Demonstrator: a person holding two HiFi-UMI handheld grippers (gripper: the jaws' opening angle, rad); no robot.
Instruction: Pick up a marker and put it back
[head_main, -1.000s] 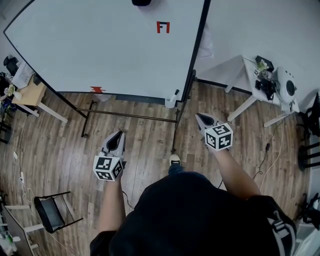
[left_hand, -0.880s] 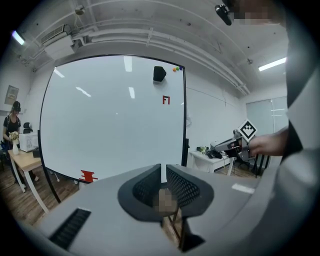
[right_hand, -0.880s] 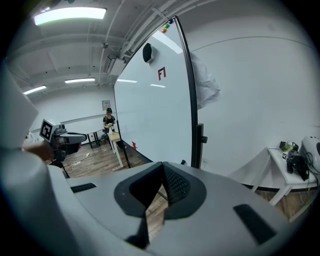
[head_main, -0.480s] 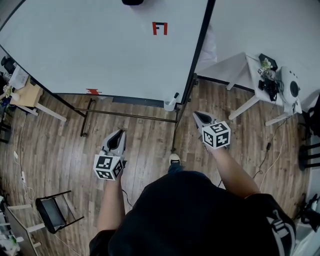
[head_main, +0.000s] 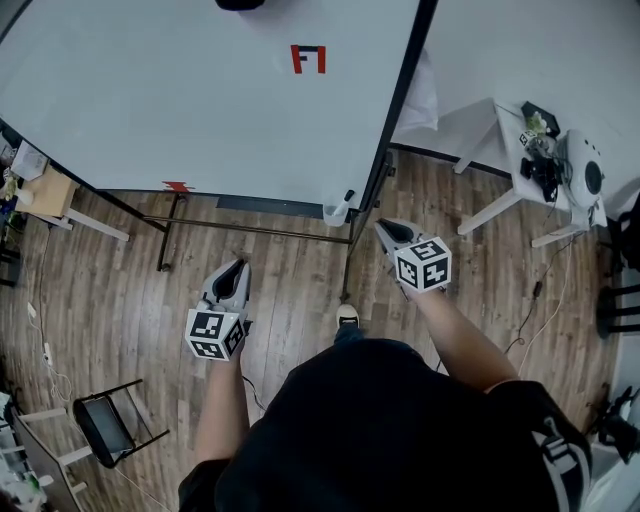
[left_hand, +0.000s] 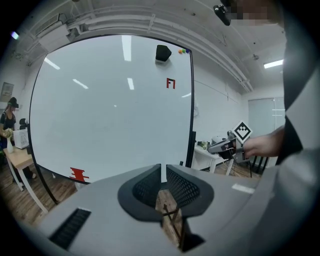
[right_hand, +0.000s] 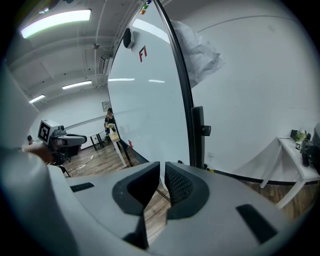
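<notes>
A person stands facing a whiteboard (head_main: 200, 100) on a wheeled stand, with a gripper in each hand over the wood floor (head_main: 120, 290). In the head view the marker (head_main: 347, 197) sits just above the centre of the frame. It stands tilted, dark cap up, in a small white cup (head_main: 335, 212) at the board's lower right corner, beside the black frame post.

The right gripper (head_main: 386, 229) is just right of centre and points up and left toward that corner. Its tips are near the cup but clear of it. Its jaws have just been opening and now stand a thin slit apart, with nothing between them.

The left gripper (head_main: 236, 270) hangs left of centre and lower in the frame, well apart from the marker, aimed at the board's bottom edge. Its jaws are also barely apart and hold nothing.

A red mark (head_main: 308, 59) shows near the top of the board. A white bench (head_main: 505, 205) with gear on it stands at the right edge, and a black chair (head_main: 105, 425) sits at the lower left.
</notes>
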